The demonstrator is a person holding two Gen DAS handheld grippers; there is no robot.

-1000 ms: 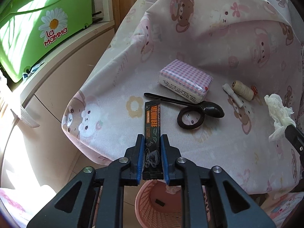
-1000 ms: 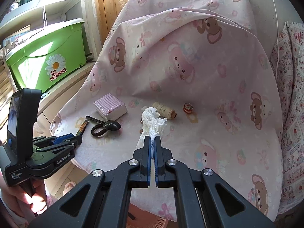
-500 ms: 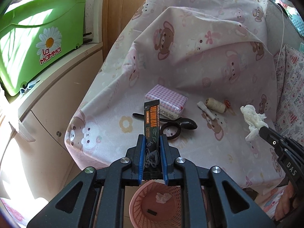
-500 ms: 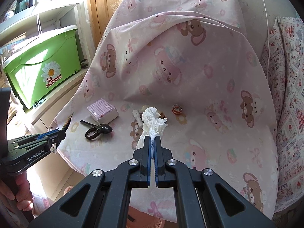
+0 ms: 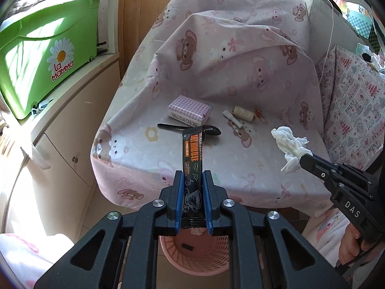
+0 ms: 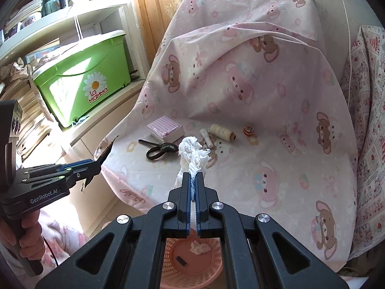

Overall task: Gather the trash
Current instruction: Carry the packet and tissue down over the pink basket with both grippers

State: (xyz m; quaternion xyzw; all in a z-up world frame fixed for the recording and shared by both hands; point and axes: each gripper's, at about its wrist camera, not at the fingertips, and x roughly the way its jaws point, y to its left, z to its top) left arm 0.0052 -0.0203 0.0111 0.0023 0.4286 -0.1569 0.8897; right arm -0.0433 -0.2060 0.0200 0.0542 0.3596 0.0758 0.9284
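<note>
Both claws have drawn back and risen from the draped seat since a second ago, so the pink basket [image 5: 195, 252] now shows more fully beneath them. The left claw [image 5: 193, 175] pinches a black coffee sachet [image 5: 192, 154] by its lower half, the sachet standing upright between the blue pads. The right claw [image 6: 192, 177] is pressed together on a crumpled white tissue [image 6: 192, 154], which bunches up above its tips. Both pieces of trash hang in the air near the seat's front edge, above the basket on the floor (inside it lie a white scrap and a small dark piece).

On the bear-print sheet [image 5: 240, 72] covering the seat remain a checked packet [image 5: 189, 110] toward the back, a black spoon [image 5: 187, 128] in front of it, a dark ring [image 6: 154, 153] touching the spoon, a spool of cream thread [image 5: 243, 113], a small white roll [image 5: 232, 118] just beside the spool, and a tiny red-striped thing [image 6: 247, 129] to its right. A green bin [image 5: 45, 48] sits on a shelf at left.
</note>
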